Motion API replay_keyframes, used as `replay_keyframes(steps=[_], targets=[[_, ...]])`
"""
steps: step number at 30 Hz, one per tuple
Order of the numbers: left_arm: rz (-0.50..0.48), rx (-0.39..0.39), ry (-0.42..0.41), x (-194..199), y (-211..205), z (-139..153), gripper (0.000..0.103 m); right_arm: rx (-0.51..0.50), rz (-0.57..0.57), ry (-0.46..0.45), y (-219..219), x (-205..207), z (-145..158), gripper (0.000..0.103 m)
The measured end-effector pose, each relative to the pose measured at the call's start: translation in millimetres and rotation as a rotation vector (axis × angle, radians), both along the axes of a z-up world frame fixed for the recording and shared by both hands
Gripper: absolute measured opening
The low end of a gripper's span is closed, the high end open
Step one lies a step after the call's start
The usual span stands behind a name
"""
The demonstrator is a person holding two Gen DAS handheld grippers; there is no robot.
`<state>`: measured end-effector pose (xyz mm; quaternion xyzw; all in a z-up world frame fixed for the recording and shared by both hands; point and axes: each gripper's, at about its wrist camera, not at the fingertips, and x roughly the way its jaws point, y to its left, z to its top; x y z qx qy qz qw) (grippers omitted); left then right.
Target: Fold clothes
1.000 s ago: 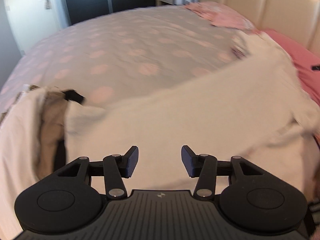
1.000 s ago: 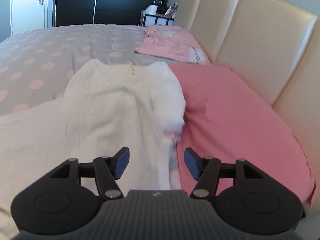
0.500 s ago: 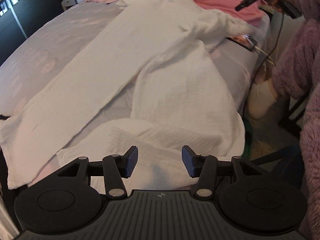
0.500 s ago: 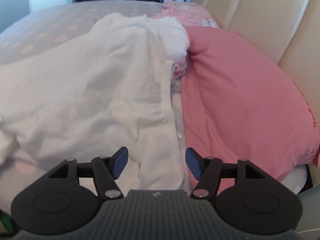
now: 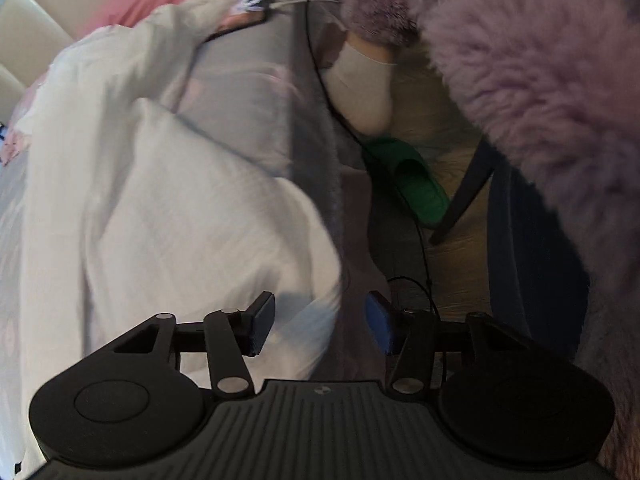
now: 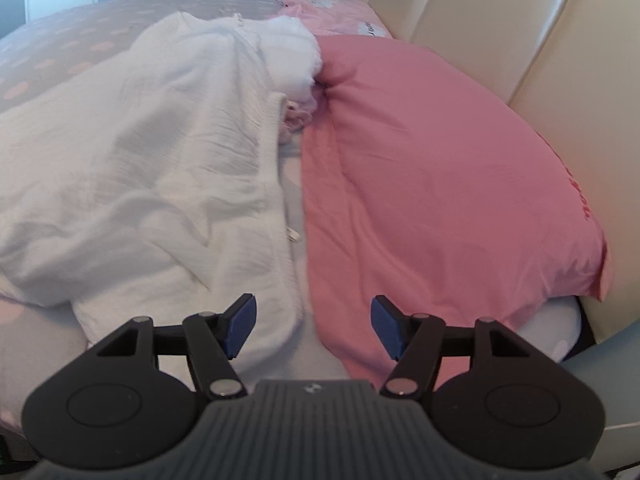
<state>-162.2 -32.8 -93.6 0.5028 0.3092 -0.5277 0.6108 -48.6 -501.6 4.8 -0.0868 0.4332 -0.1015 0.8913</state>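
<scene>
A long white crinkled garment (image 6: 168, 144) lies spread over the grey bed with pink dots (image 6: 48, 68), its top bunched against a pink pillow. In the left wrist view the same garment (image 5: 172, 220) hangs over the bed's near edge. My left gripper (image 5: 320, 324) is open and empty, just above that hanging edge. My right gripper (image 6: 312, 326) is open and empty, over the garment's lower right edge beside the pillow.
A pink pillow (image 6: 432, 184) lies against the cream padded headboard (image 6: 520, 28). Folded pink clothing (image 6: 340, 16) lies at the bed's far side. In the left wrist view there is a fluffy purple robe (image 5: 540, 80), a green slipper (image 5: 416, 184), a cable and a dark chair leg (image 5: 464, 196) over the floor.
My left gripper has swung right, from over the bed to its near edge and the floor. My right gripper has drawn back toward the garment's lower edge. Both stay open.
</scene>
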Motion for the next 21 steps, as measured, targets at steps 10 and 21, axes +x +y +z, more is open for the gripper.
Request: replay_keyframes(steps=[10, 21], targets=[[0.311, -0.144, 0.057, 50.5, 13.7, 42.8, 0.001, -0.128, 0.305, 0.067, 8.7, -26.9, -35.8, 0.054], [0.84, -0.511, -0.073, 122.2, 105.6, 151.9, 0.001, -0.49, 0.766, 0.13, 62.7, -45.4, -76.5, 0.059]])
